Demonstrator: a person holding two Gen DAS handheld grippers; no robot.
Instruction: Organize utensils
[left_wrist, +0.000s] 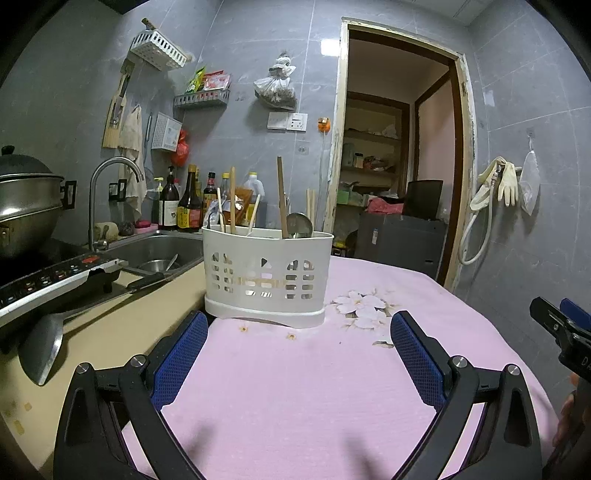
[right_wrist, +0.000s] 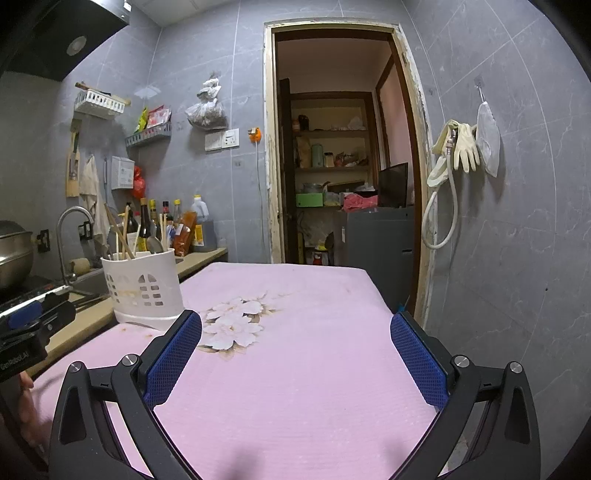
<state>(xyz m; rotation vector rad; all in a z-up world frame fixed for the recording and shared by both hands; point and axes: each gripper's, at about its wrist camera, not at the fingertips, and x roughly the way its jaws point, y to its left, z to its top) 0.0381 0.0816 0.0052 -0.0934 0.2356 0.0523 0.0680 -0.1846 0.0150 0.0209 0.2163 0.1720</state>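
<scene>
A white slotted utensil holder stands on the pink flowered tablecloth, straight ahead of my left gripper. Wooden chopsticks, a wooden spatula and a metal ladle stick up out of it. My left gripper is open with nothing between its blue pads. In the right wrist view the holder sits far left, and my right gripper is open and empty over the cloth. Each gripper shows at the other view's edge.
A beige counter left of the table carries an induction cooker, a steel pot, a metal turner and a sink with a tap. Sauce bottles line the wall. An open doorway lies behind the table.
</scene>
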